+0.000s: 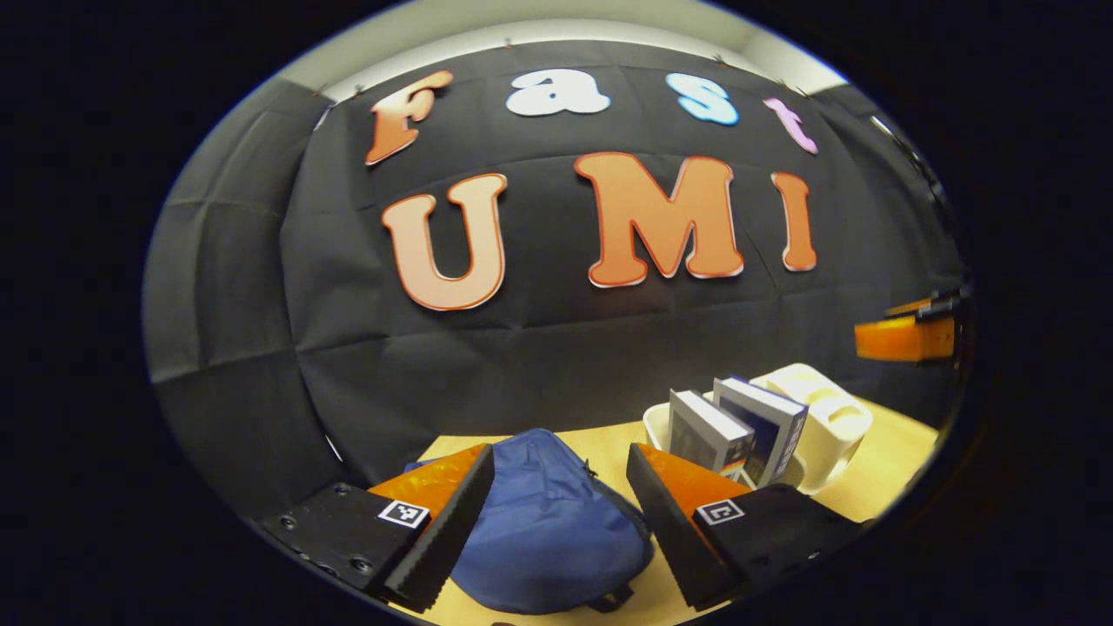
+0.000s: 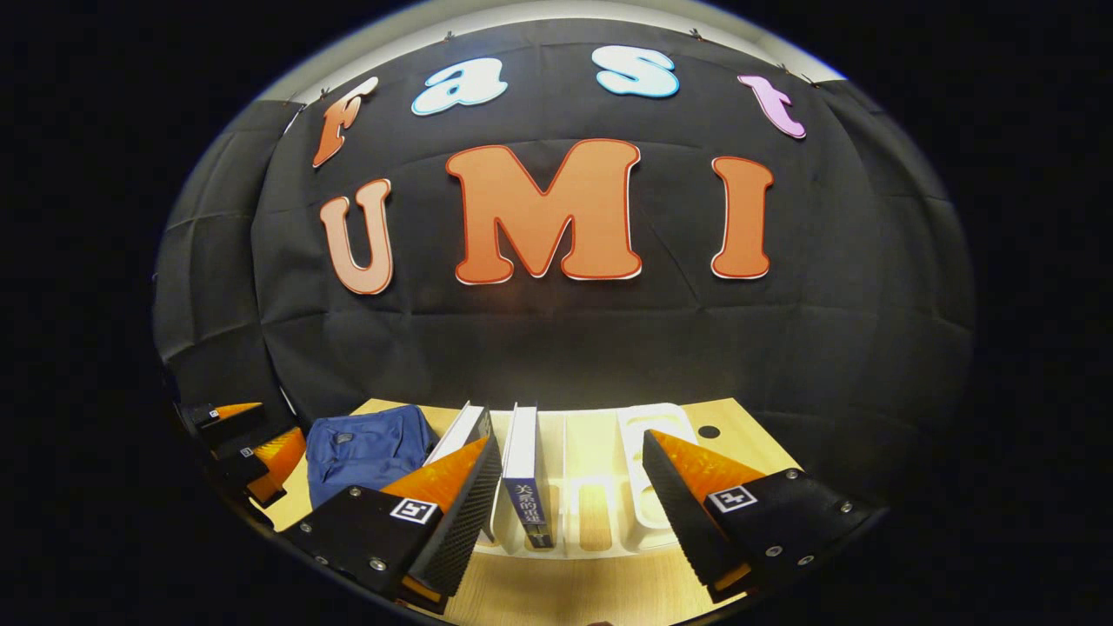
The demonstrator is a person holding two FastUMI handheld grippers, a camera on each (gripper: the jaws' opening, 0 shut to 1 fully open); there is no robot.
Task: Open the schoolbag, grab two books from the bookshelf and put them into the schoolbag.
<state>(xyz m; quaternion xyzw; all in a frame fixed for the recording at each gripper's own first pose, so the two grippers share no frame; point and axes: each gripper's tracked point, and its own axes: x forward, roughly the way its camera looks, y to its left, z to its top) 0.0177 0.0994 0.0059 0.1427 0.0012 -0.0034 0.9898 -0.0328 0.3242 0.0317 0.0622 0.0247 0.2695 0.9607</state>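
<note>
Schoolbag [image 1: 548,522] zipped; both books [image 2: 526,478] in bookshelf [image 2: 643,522]; left tongs [image 1: 561,513] and right tongs [image 2: 569,504] apart, empty. Nothing done.

The left gripper [image 1: 561,513] hangs in the air with its two fingers [image 1: 452,522] spread wide apart and nothing between them; in the right gripper view it appears at the far left edge [image 2: 252,452], small and low. The right gripper [image 2: 569,513] is likewise held level with its fingers [image 2: 683,504] standing wide apart and gripping nothing, and a part of it juts in at the right edge of the left gripper view [image 1: 909,335], raised and well apart from the left one.
</note>
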